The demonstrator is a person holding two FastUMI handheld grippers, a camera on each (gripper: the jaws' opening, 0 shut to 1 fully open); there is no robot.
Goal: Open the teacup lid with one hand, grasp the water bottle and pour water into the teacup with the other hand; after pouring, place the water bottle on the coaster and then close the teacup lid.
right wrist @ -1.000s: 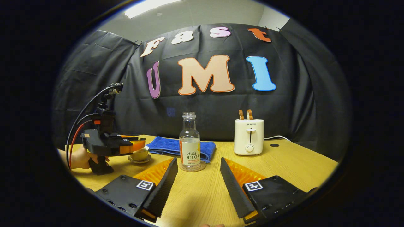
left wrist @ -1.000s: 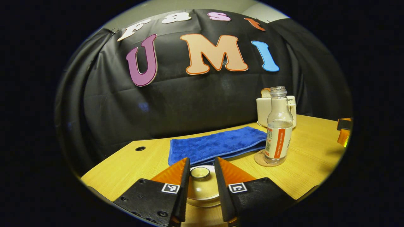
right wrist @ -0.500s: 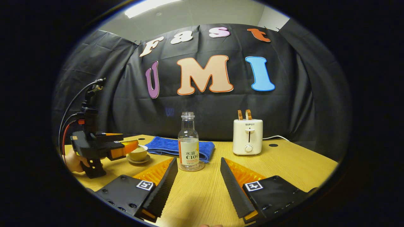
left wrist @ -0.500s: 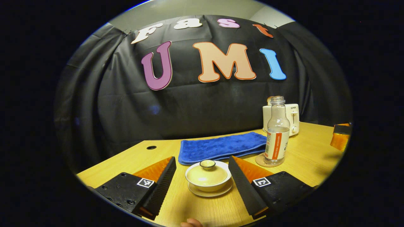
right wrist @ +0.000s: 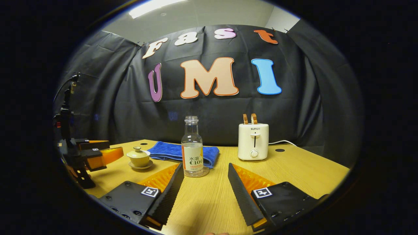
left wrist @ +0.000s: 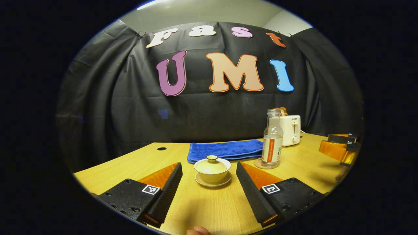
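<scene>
Left gripper point(left wrist: 209, 176): jaws spread wide and empty, held low over the wooden counter point(left wrist: 209, 209), with the teacup point(left wrist: 212, 169) just beyond the fingertips — lid point(left wrist: 212, 164) seated on it, cup on its saucer point(left wrist: 213, 181). Right gripper point(right wrist: 204, 178): jaws likewise wide apart, holding nothing, aimed at the water bottle point(right wrist: 192, 147), which stands upright and uncapped on the coaster point(right wrist: 196, 174) a little ahead of the fingertips. Behind cup and bottle lies a folded blue towel point(left wrist: 225, 150); a cream toaster point(right wrist: 253, 142) stands farther back to the right. In the right gripper view the left gripper appears at far left — near the teacup, not touching it.
</scene>
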